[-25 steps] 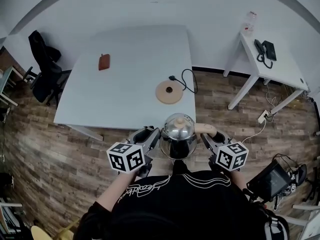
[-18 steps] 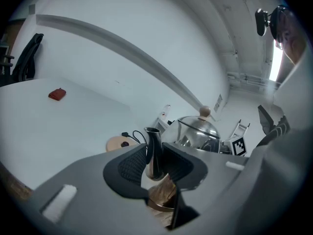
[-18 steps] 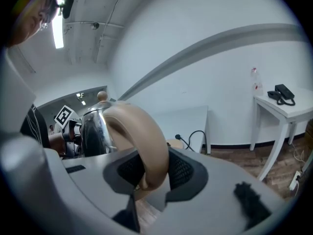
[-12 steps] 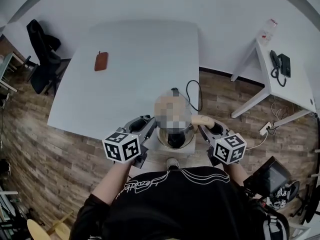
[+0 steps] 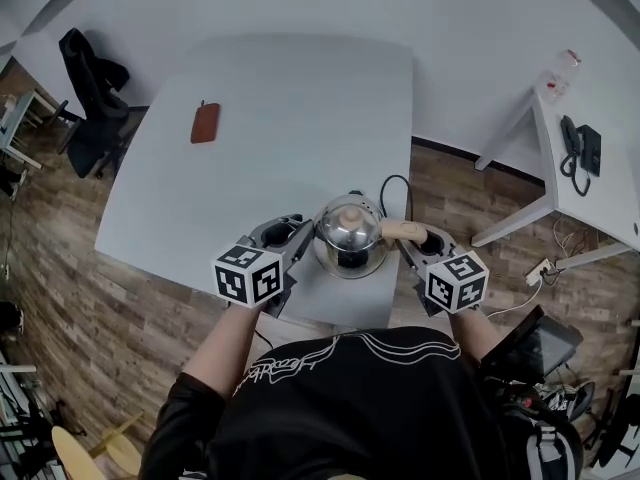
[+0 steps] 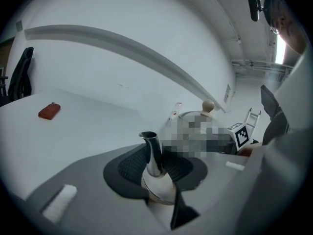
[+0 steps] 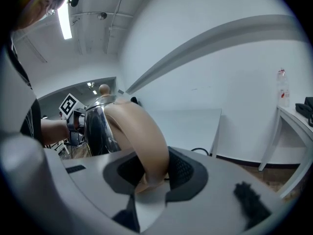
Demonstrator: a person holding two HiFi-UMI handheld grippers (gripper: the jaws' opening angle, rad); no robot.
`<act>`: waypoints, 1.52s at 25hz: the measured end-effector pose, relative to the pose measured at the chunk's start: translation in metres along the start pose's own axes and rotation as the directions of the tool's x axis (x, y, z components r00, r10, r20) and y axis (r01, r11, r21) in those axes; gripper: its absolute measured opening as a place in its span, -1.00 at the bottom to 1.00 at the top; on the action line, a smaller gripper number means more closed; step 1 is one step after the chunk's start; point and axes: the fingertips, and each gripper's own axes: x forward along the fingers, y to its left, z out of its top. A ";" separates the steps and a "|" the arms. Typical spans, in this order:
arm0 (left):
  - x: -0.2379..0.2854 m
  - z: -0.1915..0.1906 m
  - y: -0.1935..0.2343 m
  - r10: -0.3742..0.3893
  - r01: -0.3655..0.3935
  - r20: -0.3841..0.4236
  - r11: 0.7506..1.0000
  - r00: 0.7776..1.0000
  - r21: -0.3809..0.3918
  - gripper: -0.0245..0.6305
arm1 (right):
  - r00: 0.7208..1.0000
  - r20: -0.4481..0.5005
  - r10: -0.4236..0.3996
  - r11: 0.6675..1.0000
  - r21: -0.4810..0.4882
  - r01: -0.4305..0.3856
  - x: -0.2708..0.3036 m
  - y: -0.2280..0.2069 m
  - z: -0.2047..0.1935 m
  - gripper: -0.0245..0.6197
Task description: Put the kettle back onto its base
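Kettle held over the counter, not yet visibly seated

The left hand-held gripper [image 6: 154, 161] clamps the spout [image 6: 151, 151]. Between it and the right hand-held gripper [image 7: 149, 173], clamped on the tan handle [image 7: 142, 131], the kettle [image 5: 350, 240] hangs over the counter [image 5: 270, 118]. The base is hidden, its cord [image 5: 393, 185] just beyond. Lowering and releasing likely remain.

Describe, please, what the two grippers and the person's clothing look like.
The left gripper and right gripper are matching grey shells, and their pads are black and finely ribbed. Each carries a white cube printed with black square markers. The person wears a black short-sleeved top with a white line print across the chest.
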 end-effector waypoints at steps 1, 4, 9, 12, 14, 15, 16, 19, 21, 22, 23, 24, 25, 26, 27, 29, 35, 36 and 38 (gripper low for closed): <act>0.003 0.001 0.004 0.004 -0.004 0.002 1.000 1.000 0.003 -0.61 | 1.000 -0.002 0.006 1.000 0.000 -0.006 0.005 -0.003 0.001 -0.57; 0.012 0.003 0.018 0.016 -0.016 0.006 1.000 1.000 0.010 -0.60 | 1.000 -0.009 0.014 1.000 0.004 -0.014 0.021 -0.010 0.000 -0.57; 0.022 -0.001 0.033 0.030 -0.030 -0.002 0.999 1.000 0.022 -0.60 | 0.999 -0.041 0.019 1.000 -0.010 -0.019 0.041 -0.017 -0.007 -0.57; 0.024 -0.005 0.040 0.033 -0.033 -0.004 0.999 0.999 0.006 -0.60 | 0.998 -0.053 0.018 0.999 -0.025 -0.020 0.047 -0.016 -0.008 -0.57; 0.024 -0.006 0.044 0.035 -0.035 -0.002 0.999 0.999 0.003 -0.61 | 0.998 -0.056 0.018 0.999 -0.034 -0.020 0.051 -0.016 -0.008 -0.57; 0.025 -0.005 0.046 0.036 -0.036 -0.003 0.999 0.999 0.004 -0.61 | 0.998 -0.057 0.018 0.999 -0.037 -0.020 0.053 -0.017 -0.008 -0.57; 0.026 -0.005 0.047 0.036 -0.036 -0.003 0.999 0.999 0.006 -0.61 | 0.998 -0.057 0.018 0.999 -0.038 -0.020 0.055 -0.018 -0.008 -0.57; 0.027 -0.005 0.048 0.035 -0.035 0.004 0.999 0.999 0.003 -0.61 | 0.998 -0.058 0.021 0.999 -0.035 -0.023 0.057 -0.019 -0.009 -0.57; 0.027 -0.006 0.050 0.039 -0.039 0.001 0.999 0.999 -0.001 -0.60 | 0.998 -0.063 0.027 0.999 -0.032 -0.029 0.059 -0.019 -0.011 -0.57; 0.028 -0.007 0.051 0.041 -0.041 -0.003 0.999 0.999 -0.004 -0.61 | 0.997 -0.067 0.030 0.999 -0.033 -0.032 0.060 -0.019 -0.012 -0.57; 0.028 -0.008 0.052 0.043 -0.043 -0.008 0.999 0.999 -0.007 -0.61 | 0.997 -0.071 0.031 0.999 -0.036 -0.033 0.061 -0.019 -0.013 -0.57; 0.029 -0.010 0.052 0.044 -0.044 -0.010 0.999 0.999 -0.010 -0.61 | 0.997 -0.073 0.030 0.999 -0.042 -0.033 0.061 -0.019 -0.013 -0.57; 0.029 -0.011 0.053 0.044 -0.045 -0.009 0.999 0.999 -0.013 -0.61 | 0.997 -0.073 0.028 0.998 -0.049 -0.031 0.062 -0.020 -0.013 -0.57; 0.030 -0.012 0.053 0.045 -0.045 -0.007 0.999 0.999 -0.016 -0.61 | 0.997 -0.072 0.025 0.998 -0.054 -0.029 0.062 -0.020 -0.014 -0.57; 0.030 -0.013 0.053 0.045 -0.045 -0.004 0.999 0.999 -0.018 -0.61 | 0.997 -0.071 0.022 0.998 -0.057 -0.026 0.062 -0.020 -0.014 -0.57; 0.030 -0.014 0.052 0.042 -0.042 0.003 0.999 0.999 -0.015 -0.61 | 0.997 -0.069 0.017 0.998 -0.055 -0.021 0.063 -0.021 -0.016 -0.57; 0.029 -0.012 0.052 0.044 -0.045 0.050 0.999 0.998 0.020 -0.60 | 0.999 -0.051 0.010 1.000 -0.017 -0.011 0.066 -0.023 -0.020 -0.57; 0.029 -0.011 0.053 0.044 -0.045 0.059 0.999 0.997 0.016 -0.60 | 0.999 -0.048 0.010 1.000 -0.015 -0.010 0.067 -0.024 -0.020 -0.57; 0.030 -0.012 0.053 0.032 -0.032 0.069 0.999 0.997 -0.006 -0.60 | 0.999 -0.052 0.000 1.000 -0.015 -0.001 0.067 -0.025 -0.020 -0.57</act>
